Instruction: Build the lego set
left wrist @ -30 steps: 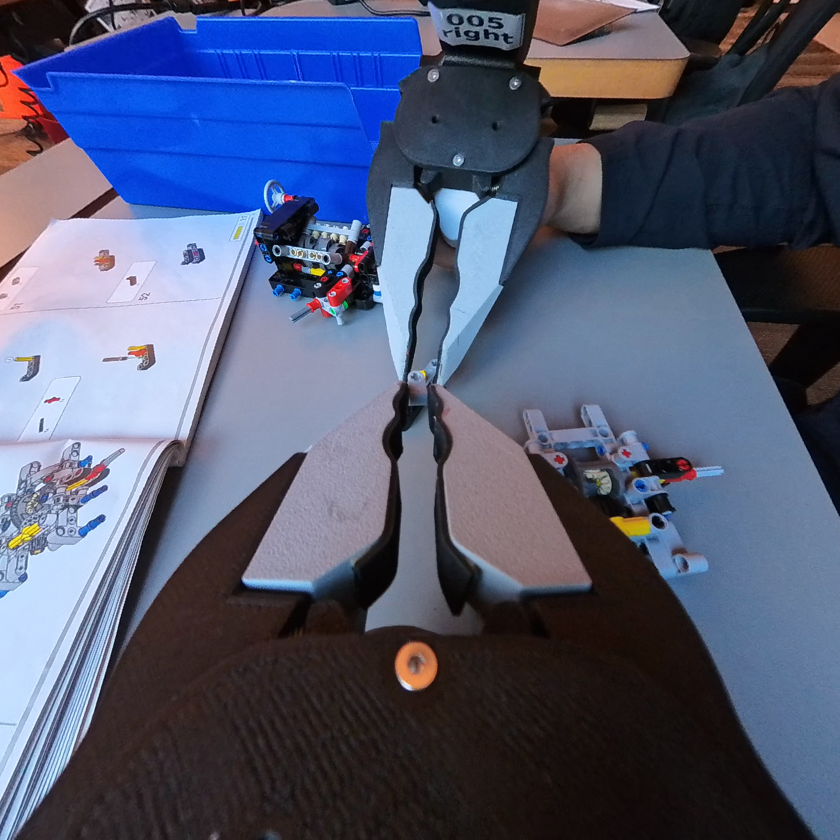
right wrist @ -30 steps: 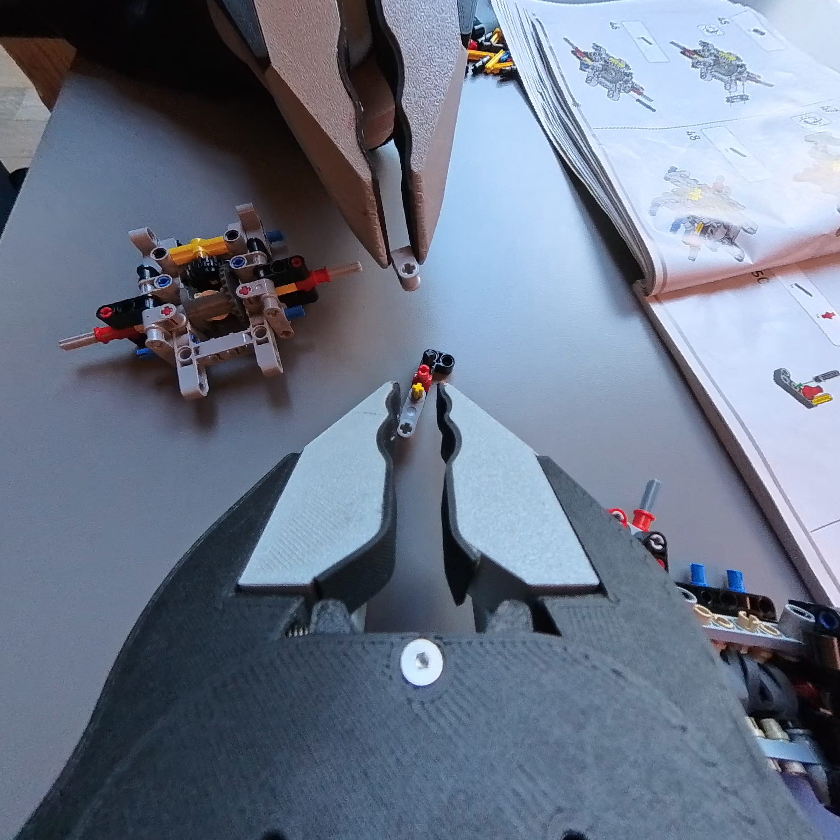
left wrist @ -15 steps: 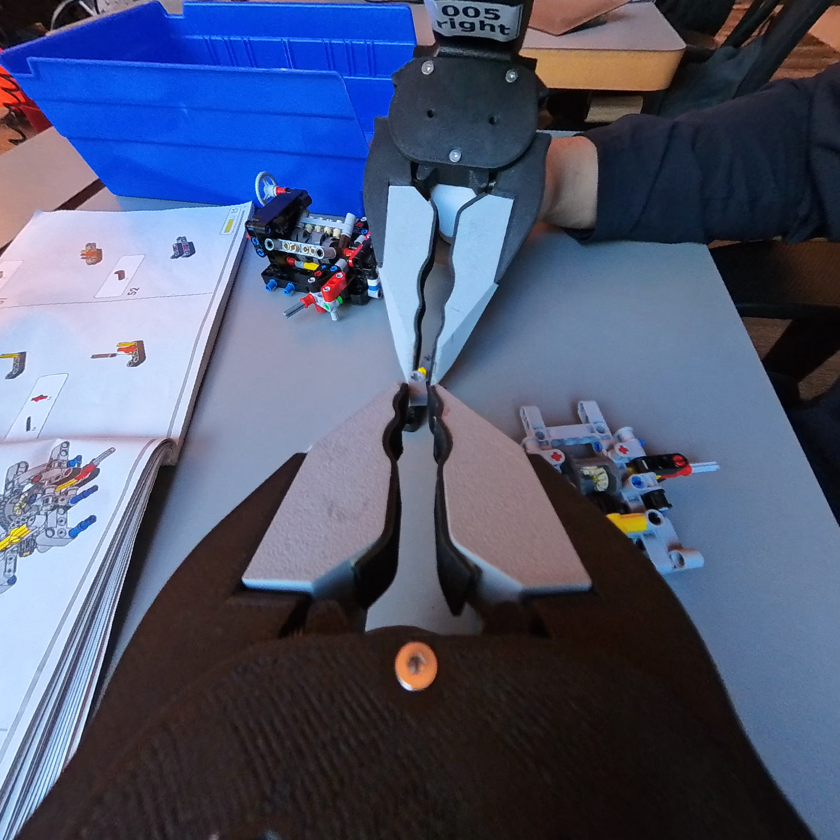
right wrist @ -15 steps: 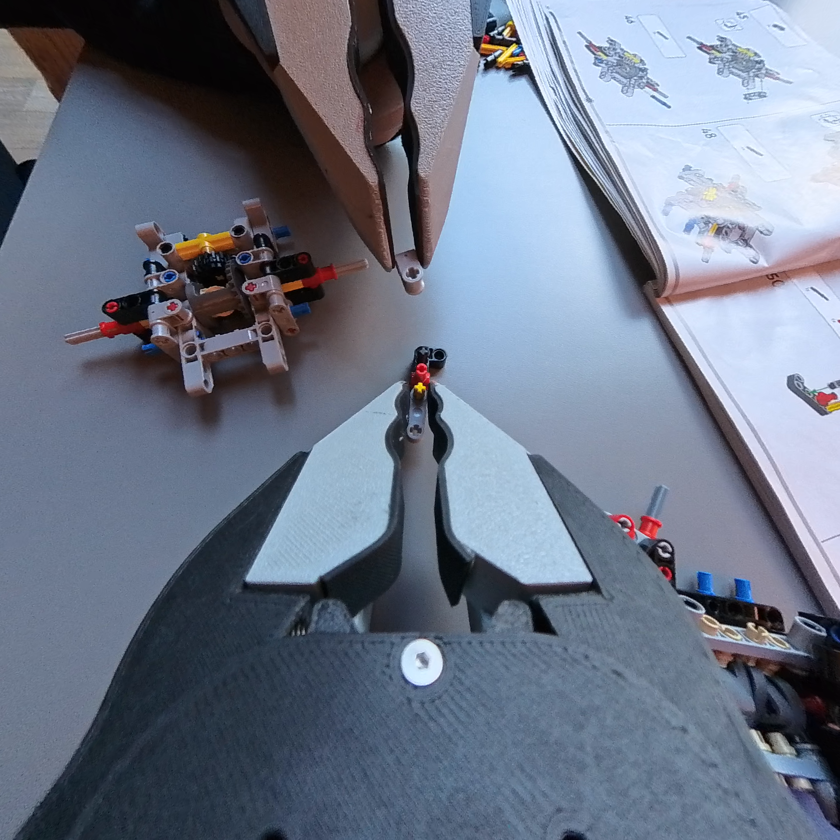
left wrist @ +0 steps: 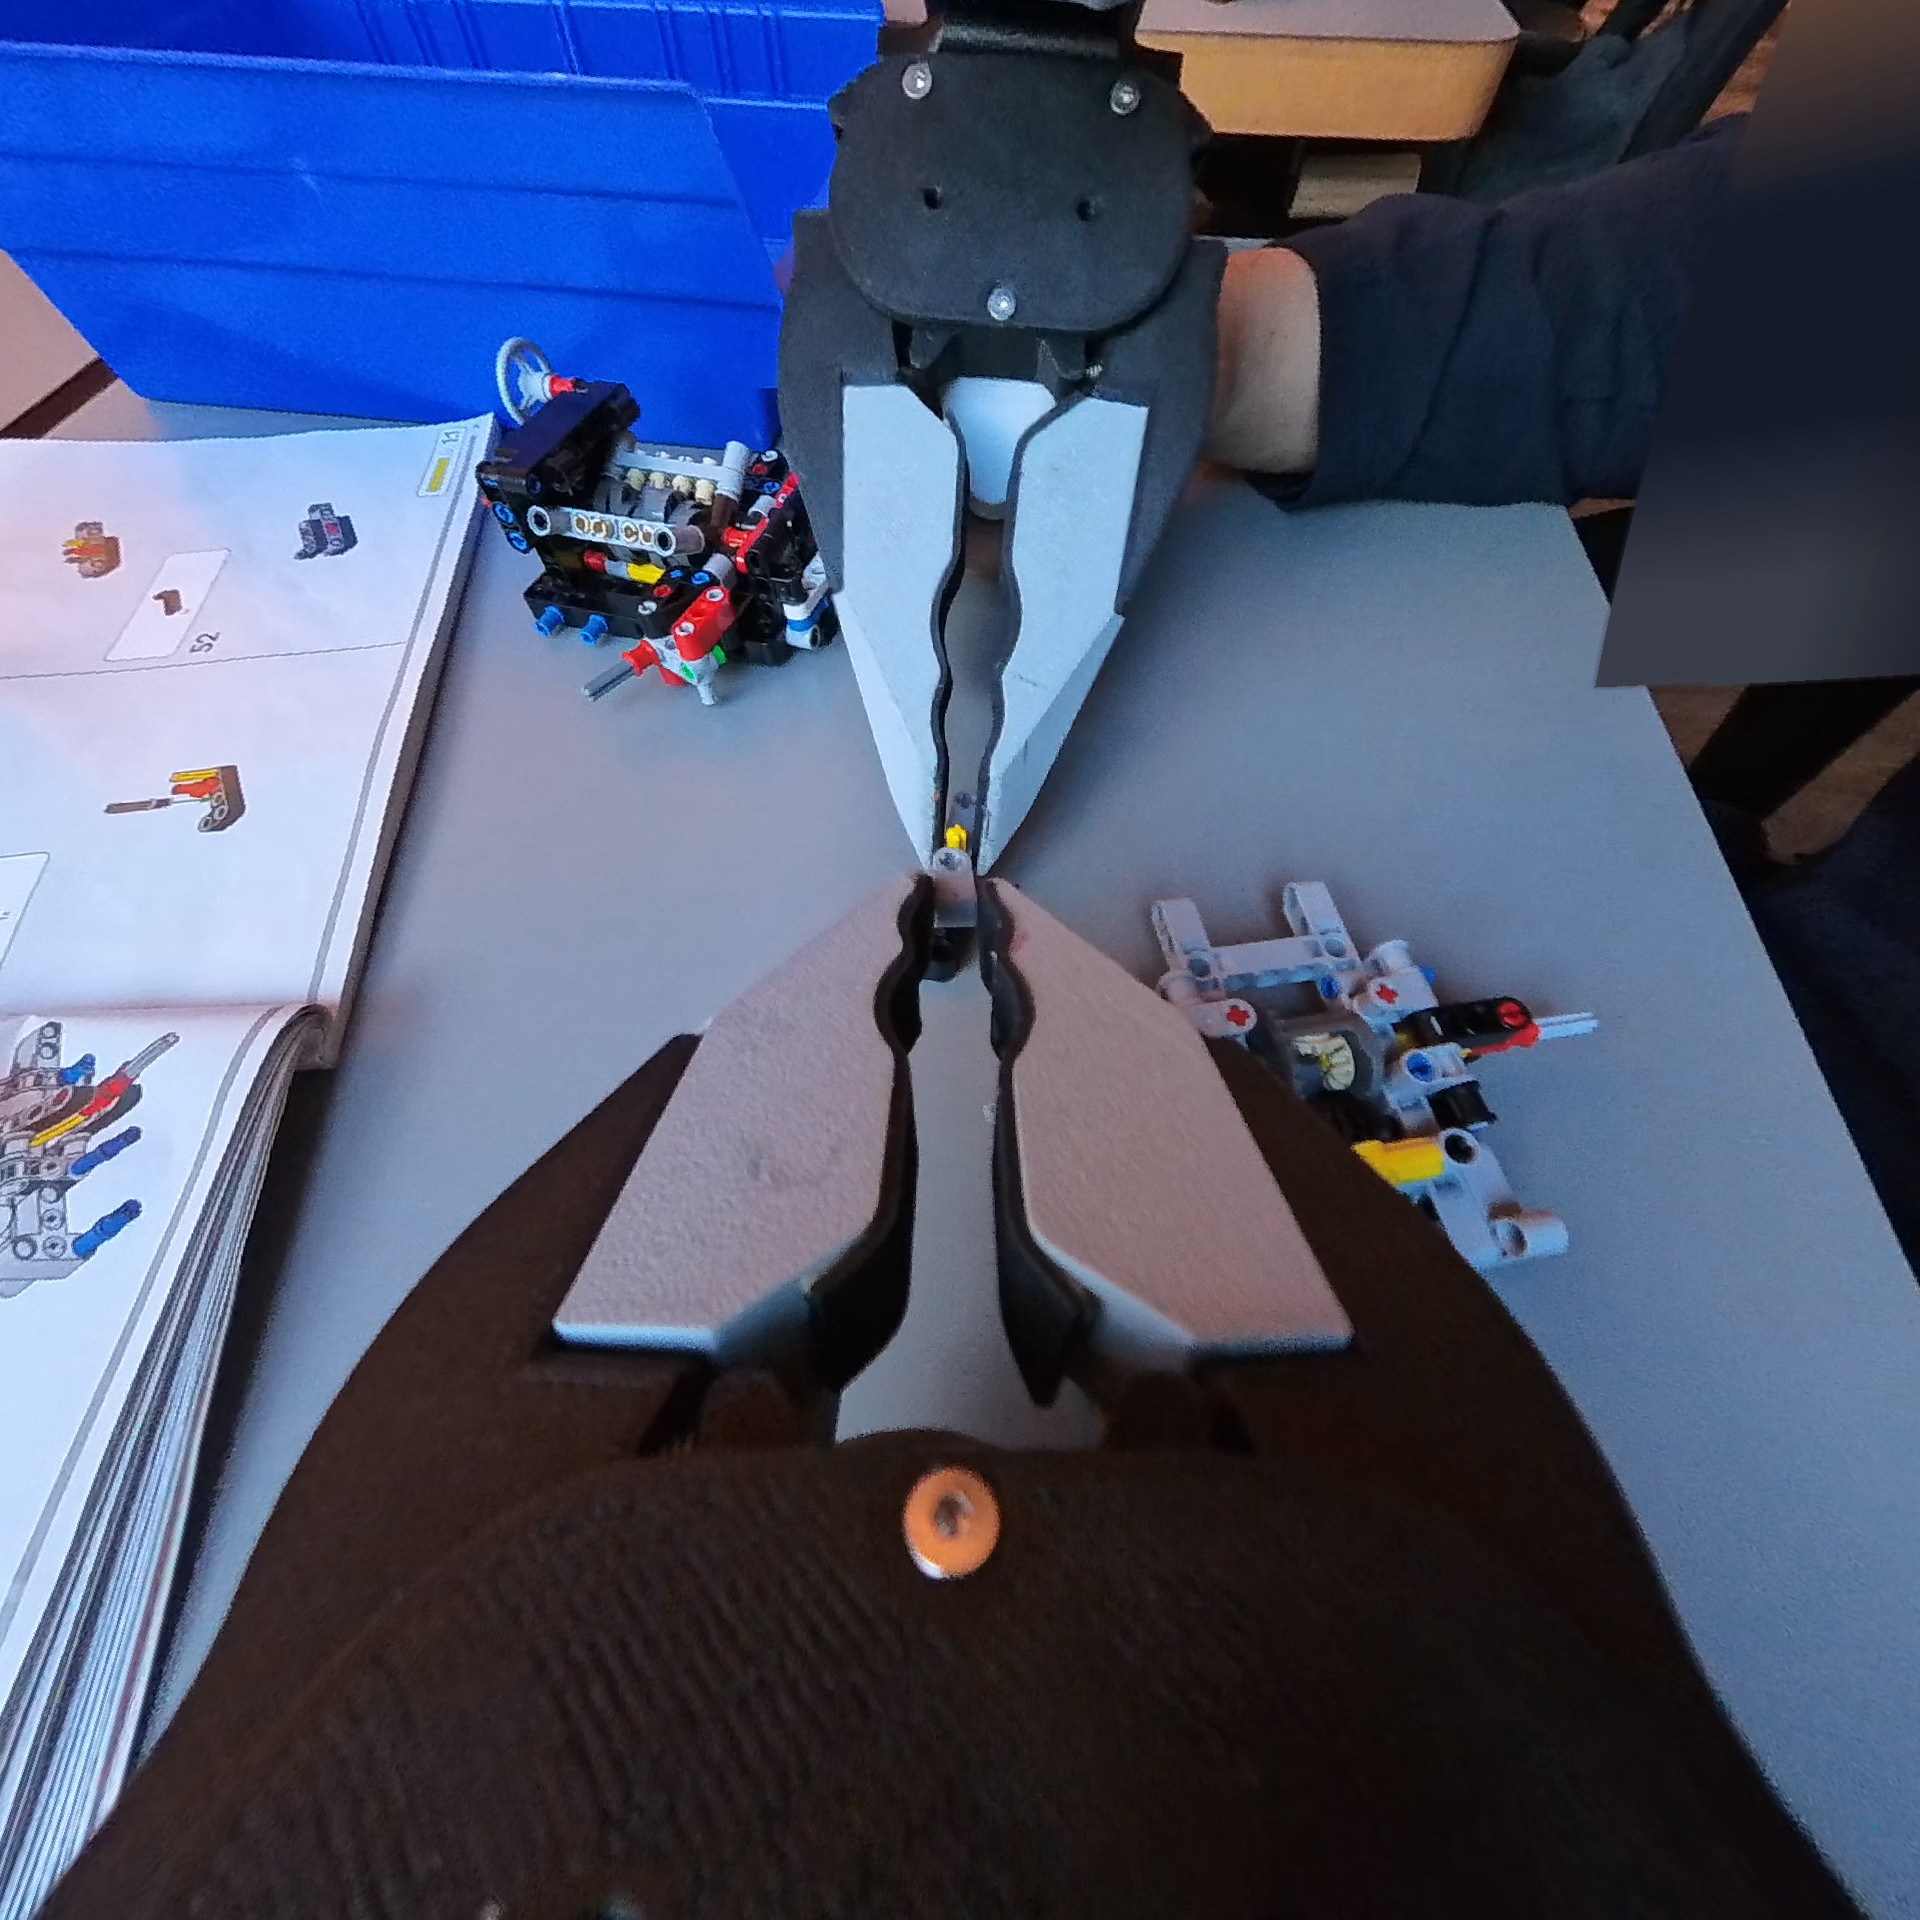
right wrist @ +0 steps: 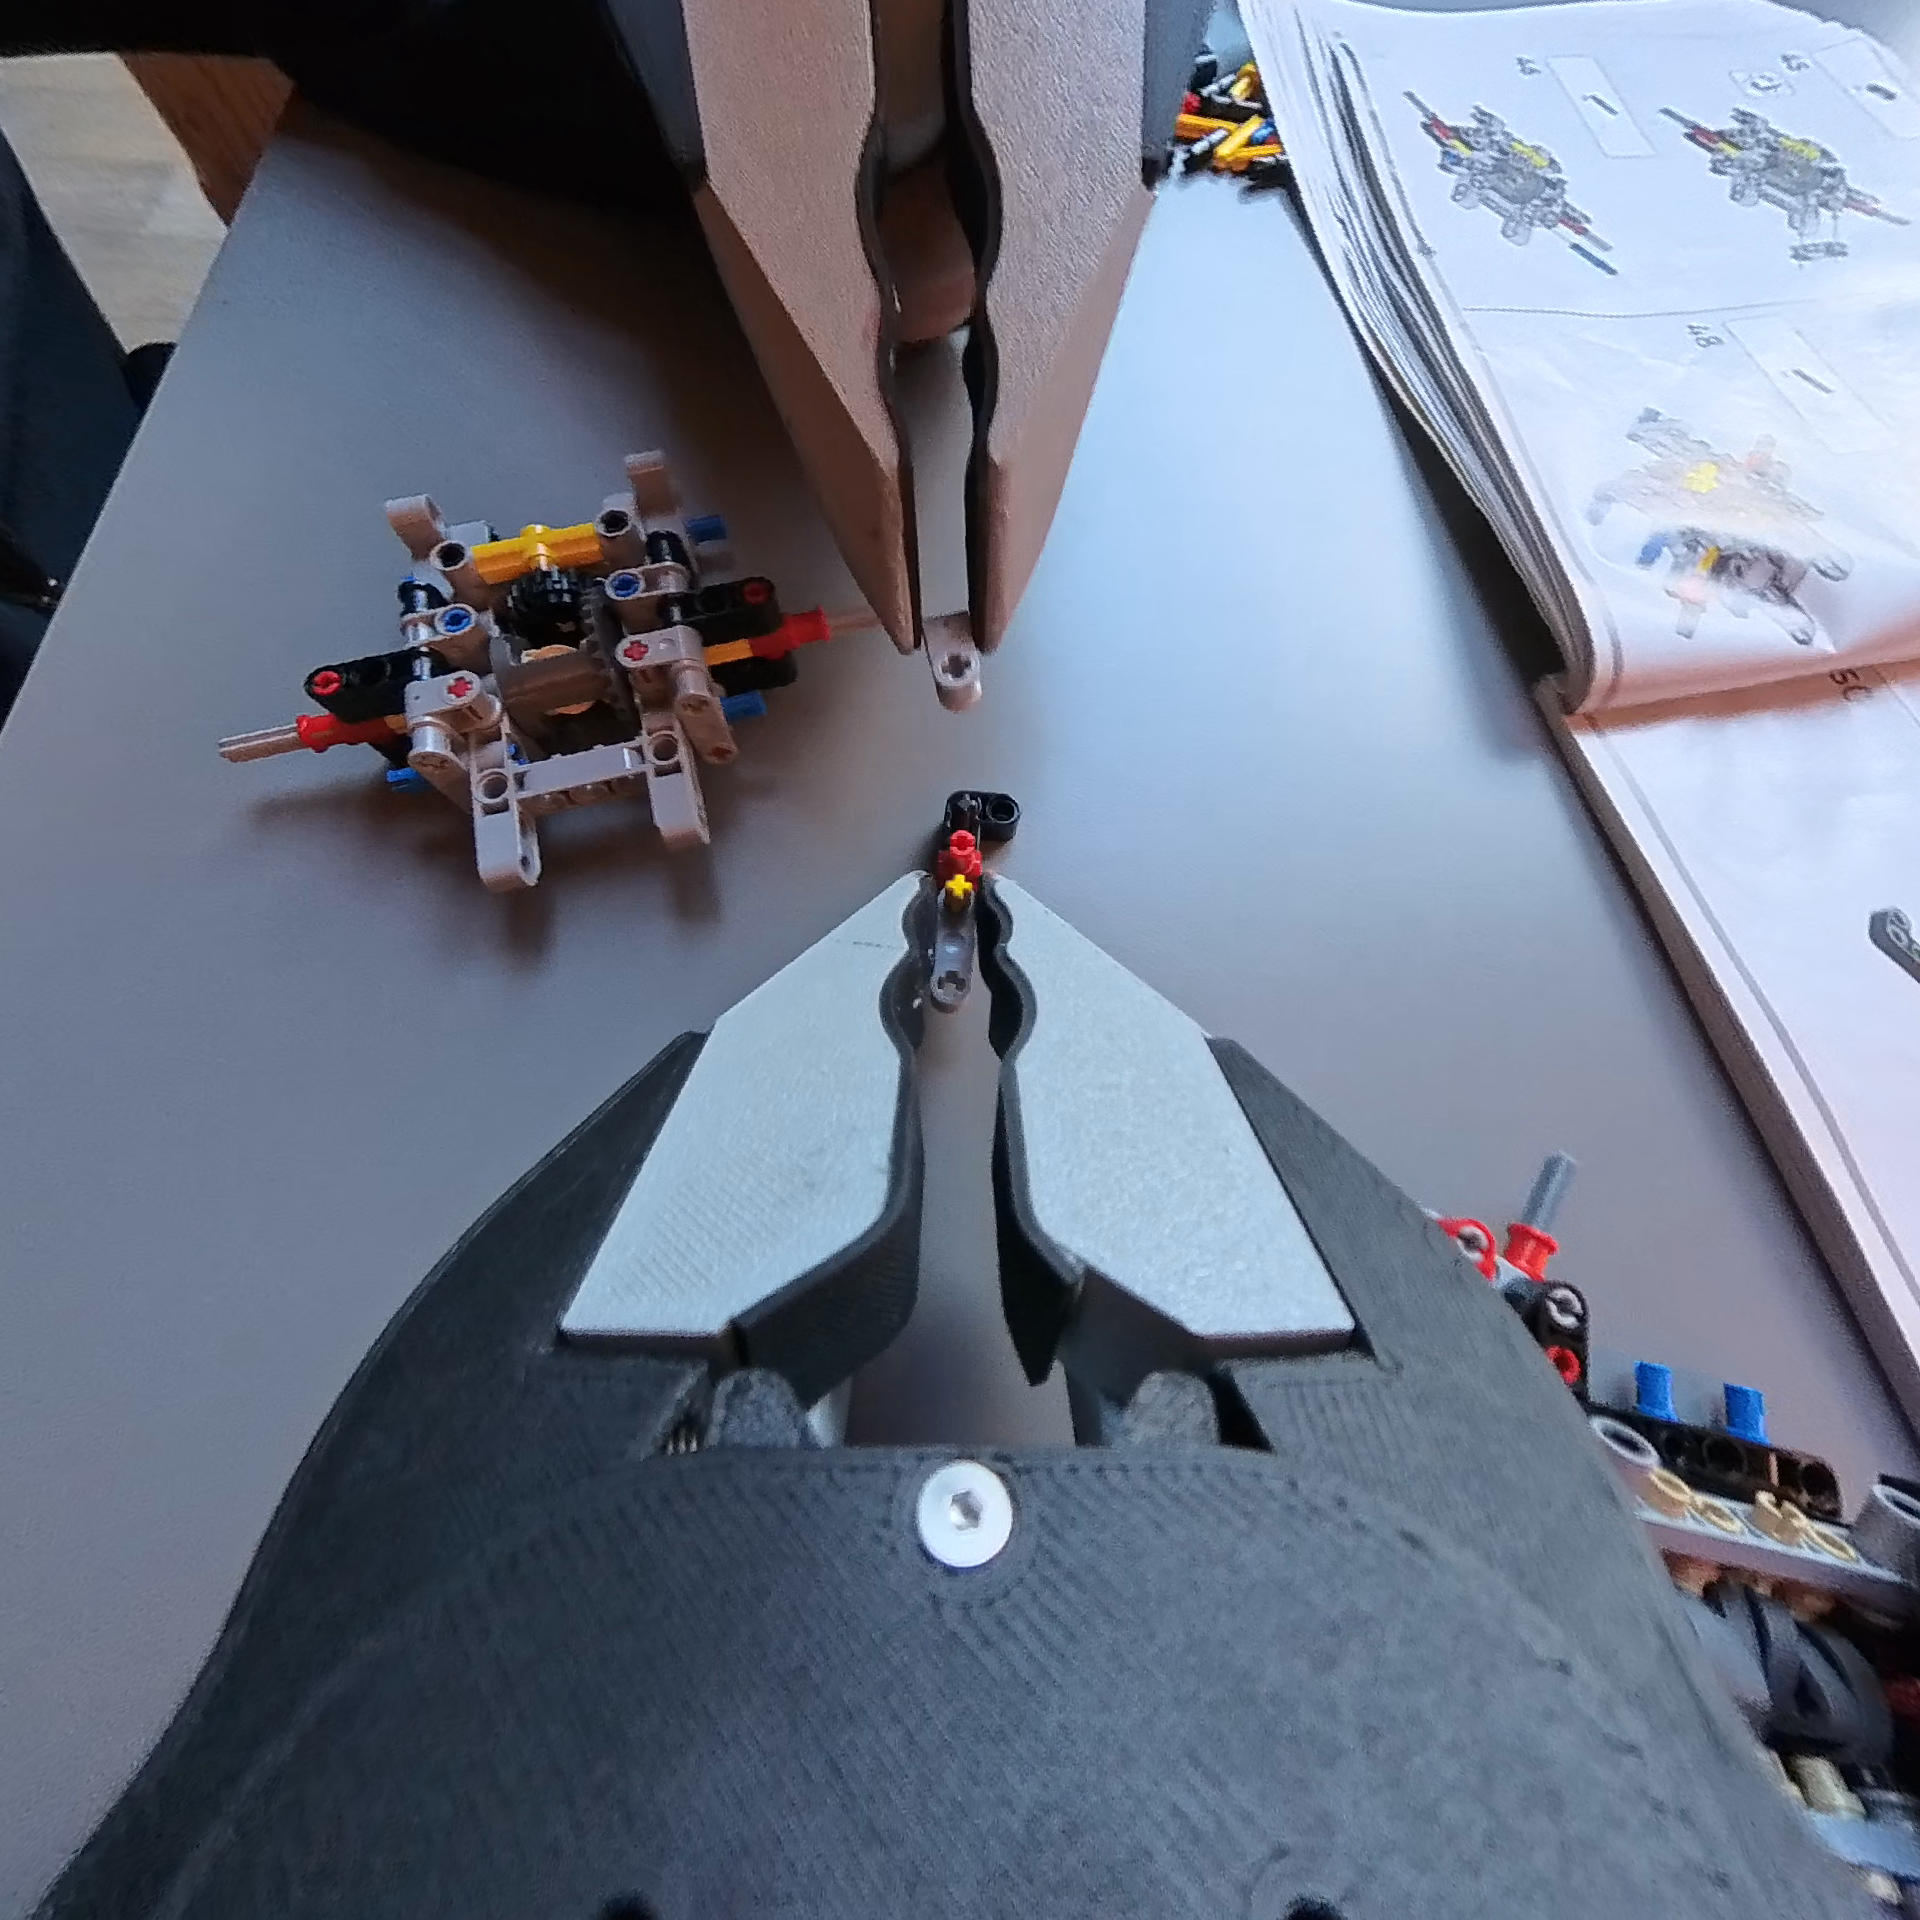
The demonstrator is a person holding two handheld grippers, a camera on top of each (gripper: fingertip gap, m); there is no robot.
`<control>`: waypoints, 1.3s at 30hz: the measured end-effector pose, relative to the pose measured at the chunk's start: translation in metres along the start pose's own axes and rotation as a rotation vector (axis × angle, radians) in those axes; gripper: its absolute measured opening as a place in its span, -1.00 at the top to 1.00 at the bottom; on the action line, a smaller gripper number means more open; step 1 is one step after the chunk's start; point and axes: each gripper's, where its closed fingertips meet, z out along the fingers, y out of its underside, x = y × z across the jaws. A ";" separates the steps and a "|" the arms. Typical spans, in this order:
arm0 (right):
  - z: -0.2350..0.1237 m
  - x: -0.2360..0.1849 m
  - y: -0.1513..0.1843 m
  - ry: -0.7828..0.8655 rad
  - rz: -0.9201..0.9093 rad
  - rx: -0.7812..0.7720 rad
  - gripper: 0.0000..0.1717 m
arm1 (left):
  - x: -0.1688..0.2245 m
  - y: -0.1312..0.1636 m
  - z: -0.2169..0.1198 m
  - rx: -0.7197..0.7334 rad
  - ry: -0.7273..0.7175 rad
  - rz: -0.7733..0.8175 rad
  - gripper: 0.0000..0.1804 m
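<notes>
Over the middle of the desk (left wrist: 1351, 727), the two hand-held grippers point at each other, tips close together. The left hand-held gripper (left wrist: 948, 902) is closed on a light grey thin beam (right wrist: 954, 665), its pads pressing on both sides and the holed end poking out past the tips. The right hand-held gripper (right wrist: 951, 896) is clamped on a small sub-assembly (right wrist: 951, 961): a dark grey thin beam carrying a yellow axle end, a red bush and a black connector that juts out in front. The right wrist view shows bare desk between the two held pieces, so they are near but apart. A grey gear assembly (left wrist: 1351, 1049) with red, yellow and blue pins lies on the desk just beside the tips. A black built block (left wrist: 655, 561) sits nearer the blue bin (left wrist: 364, 208) at one edge. An open instruction booklet (left wrist: 208, 675) lies along another edge, with loose pins (right wrist: 1226, 114) beside it. A person's hand (left wrist: 1257, 364) in a dark sleeve holds the right hand-held gripper.
</notes>
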 end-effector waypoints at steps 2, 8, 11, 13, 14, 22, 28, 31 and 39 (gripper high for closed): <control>0.000 -0.001 0.000 -0.003 -0.005 0.001 0.96 | 0.002 0.002 0.001 -0.014 0.010 0.010 0.94; 0.001 -0.004 -0.001 -0.014 -0.018 0.002 0.96 | 0.012 0.008 0.004 -0.058 0.067 0.028 0.94; 0.002 -0.006 -0.002 -0.020 -0.030 0.003 0.95 | 0.013 0.013 0.001 -0.084 0.095 0.035 0.94; 0.002 -0.009 -0.002 -0.033 -0.031 0.003 0.95 | 0.011 0.014 -0.002 -0.080 0.107 0.024 0.94; 0.003 -0.010 -0.002 -0.036 -0.032 0.003 0.96 | 0.011 0.012 -0.003 -0.064 0.123 0.008 0.94; 0.006 -0.015 -0.003 -0.059 -0.023 -0.007 0.95 | 0.016 0.014 -0.002 -0.088 0.216 -0.043 0.94; 0.004 -0.013 -0.004 -0.041 -0.023 -0.007 0.81 | 0.009 0.013 0.006 -0.104 0.197 -0.020 0.94; 0.003 -0.012 -0.010 -0.034 -0.020 0.023 0.82 | 0.010 0.013 0.006 -0.101 0.192 -0.008 0.94; 0.010 -0.017 -0.015 -0.005 -0.074 0.011 0.87 | 0.016 0.013 0.008 -0.106 0.207 0.021 0.94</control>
